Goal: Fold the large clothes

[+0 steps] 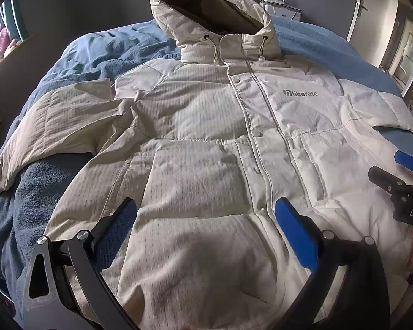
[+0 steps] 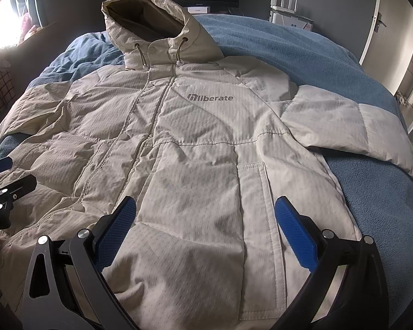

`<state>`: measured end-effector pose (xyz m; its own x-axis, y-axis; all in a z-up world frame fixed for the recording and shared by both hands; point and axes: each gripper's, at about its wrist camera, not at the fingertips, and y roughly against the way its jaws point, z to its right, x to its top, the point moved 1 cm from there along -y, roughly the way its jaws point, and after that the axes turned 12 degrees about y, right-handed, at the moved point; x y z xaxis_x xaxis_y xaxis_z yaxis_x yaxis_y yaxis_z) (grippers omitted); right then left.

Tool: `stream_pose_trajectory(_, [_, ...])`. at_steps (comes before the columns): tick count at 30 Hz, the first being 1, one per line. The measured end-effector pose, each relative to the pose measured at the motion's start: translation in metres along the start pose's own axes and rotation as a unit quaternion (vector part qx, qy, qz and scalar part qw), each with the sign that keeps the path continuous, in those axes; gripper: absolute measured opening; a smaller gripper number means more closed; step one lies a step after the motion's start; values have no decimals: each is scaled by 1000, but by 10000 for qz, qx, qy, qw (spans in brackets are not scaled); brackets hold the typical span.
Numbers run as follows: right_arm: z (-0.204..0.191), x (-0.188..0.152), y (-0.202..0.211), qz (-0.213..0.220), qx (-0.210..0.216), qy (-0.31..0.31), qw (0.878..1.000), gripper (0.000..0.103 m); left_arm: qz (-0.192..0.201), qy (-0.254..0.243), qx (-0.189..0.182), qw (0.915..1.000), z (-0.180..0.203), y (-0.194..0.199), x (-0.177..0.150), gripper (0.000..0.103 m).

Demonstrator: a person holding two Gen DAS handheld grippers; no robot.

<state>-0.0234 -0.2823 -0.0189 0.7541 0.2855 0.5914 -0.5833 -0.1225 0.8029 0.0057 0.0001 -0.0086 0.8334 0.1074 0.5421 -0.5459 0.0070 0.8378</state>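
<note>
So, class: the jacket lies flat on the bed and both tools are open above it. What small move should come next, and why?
Probably bring the right tool across to the right-hand sleeve and pinch it near the cuff. The jacket lies face up on the blue blanket, zipped, with both sleeves spread outward, and neither tool holds anything, so folding a sleeve inward looks like the natural start.

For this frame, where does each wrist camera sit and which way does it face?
Left wrist: above the hem of the cream quilted hooded jacket, facing its hood; the open left gripper frames the view, the right gripper at the right edge.
Right wrist: above the hem further right, facing the same way; the open right gripper in front, the left gripper at the left edge.
Shared: the jacket, the blue fleece blanket, the white router.
</note>
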Motion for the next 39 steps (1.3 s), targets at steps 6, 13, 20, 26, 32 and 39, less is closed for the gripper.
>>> stream_pose_trajectory(6, [0, -1, 0, -5, 6, -5, 10000, 97, -6, 3, -6, 10000, 0, 0, 0, 97])
stream_pose_trajectory(13, [0, -1, -1, -12, 11, -7, 10000, 97, -16, 7, -9, 10000, 0, 0, 0, 97])
stream_pose_trajectory(20, [1, -1, -2, -19, 14, -8, 10000, 97, -22, 11, -13, 10000, 0, 0, 0, 97])
stream_pose_trajectory(26, [1, -1, -2, -24, 18, -14, 10000, 97, -26, 12, -17, 10000, 0, 0, 0, 97])
stream_pose_trajectory(32, [1, -1, -2, -28, 21, -17, 10000, 97, -32, 14, -20, 10000, 0, 0, 0, 97])
stream_pose_trajectory(39, [1, -1, -3, -33, 24, -17, 10000, 97, -38, 17, -23, 10000, 0, 0, 0, 97])
